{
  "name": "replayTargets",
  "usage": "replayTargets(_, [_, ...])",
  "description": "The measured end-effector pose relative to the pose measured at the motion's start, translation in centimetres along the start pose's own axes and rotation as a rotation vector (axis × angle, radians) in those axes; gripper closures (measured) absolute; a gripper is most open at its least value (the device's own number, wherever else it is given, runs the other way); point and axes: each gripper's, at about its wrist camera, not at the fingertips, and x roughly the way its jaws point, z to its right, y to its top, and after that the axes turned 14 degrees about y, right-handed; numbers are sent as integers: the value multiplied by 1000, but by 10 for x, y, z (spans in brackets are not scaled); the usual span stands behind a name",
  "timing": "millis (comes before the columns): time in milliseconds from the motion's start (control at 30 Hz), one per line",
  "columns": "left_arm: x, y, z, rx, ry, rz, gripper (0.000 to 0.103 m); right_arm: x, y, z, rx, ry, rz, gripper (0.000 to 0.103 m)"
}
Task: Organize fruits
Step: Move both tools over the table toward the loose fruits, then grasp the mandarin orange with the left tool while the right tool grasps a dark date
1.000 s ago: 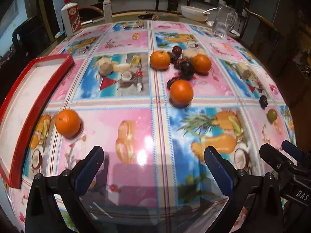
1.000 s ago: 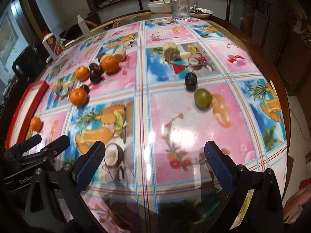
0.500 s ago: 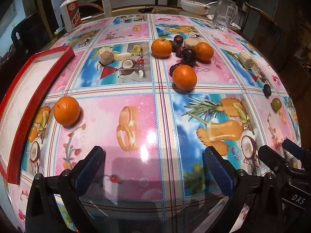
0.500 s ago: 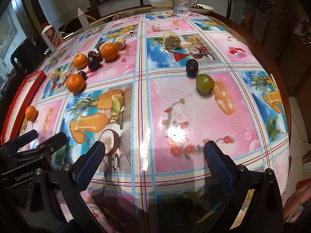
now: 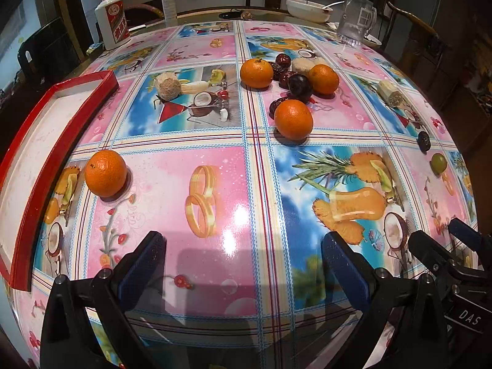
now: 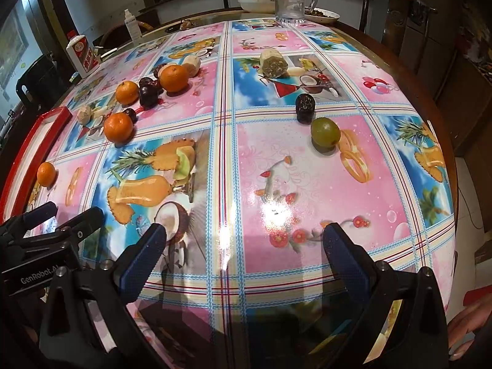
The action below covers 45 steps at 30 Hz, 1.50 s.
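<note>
Surveying the round table (image 5: pixel 233 184) from both wrist views, we find the left gripper (image 5: pixel 243 264) and the right gripper (image 6: pixel 243 252) each poised over the near edge with fingers spread wide and nothing between them. We note four oranges on the patterned cloth: one lone orange (image 5: pixel 105 172) lies just beside the red-rimmed tray (image 5: pixel 33 203) at the left, a second orange (image 5: pixel 293 119) sits nearer the middle, and two further oranges (image 5: pixel 256 73) (image 5: pixel 323 79) flank a cluster of dark fruits (image 5: pixel 299 85) beyond it. We record the second orange touching or nearly touching one small dark fruit at its far left side; the contact cannot be confirmed. In the right wrist view a green fruit (image 6: pixel 325 132) rests just beside a dark fruit (image 6: pixel 305 106), both well apart from the main cluster. The tray holds no fruit in its visible part. At the far edge we observe a white bottle (image 5: pixel 112 20), a spray bottle (image 5: pixel 168 3), a white bowl (image 5: pixel 308 9) and a glass mug (image 5: pixel 355 18).
</note>
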Motion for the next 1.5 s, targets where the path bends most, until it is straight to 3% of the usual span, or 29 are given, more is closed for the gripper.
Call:
replayTargets(167, [0,0,0,5,2,0,0,-1,4,-2,-10,-36,-24,1])
replayTargets(267, [0,0,1,1,3,-2,0,-13,14,-2,-30,-85,12,1])
replayTargets(667, [-1,8,1,-11,-7,11,0,-26,23,7,17,-78,47,1])
replayTargets(867, [4,32,1,-45,2,47,0,-41,33,-8,-59,-71,134,1])
replayTargets(1067, [2,54,15,-21,8,136,0,-34,46,-18,-130,-62,147,1])
replayTargets(1167, [4,60,21,-34,-2,130,1,-33,49,-18,-150,-78,161,1])
replayTargets(1367, [-6,57,25,-21,33,208,1,-37,55,-17,-156,-68,197,1])
replayTargets(1433, [-6,58,25,-30,18,212,10,-36,58,-17,-158,-69,200,3])
replayTargets(1500, [-4,59,28,-29,19,197,30,-33,61,-16,-161,-69,203,12])
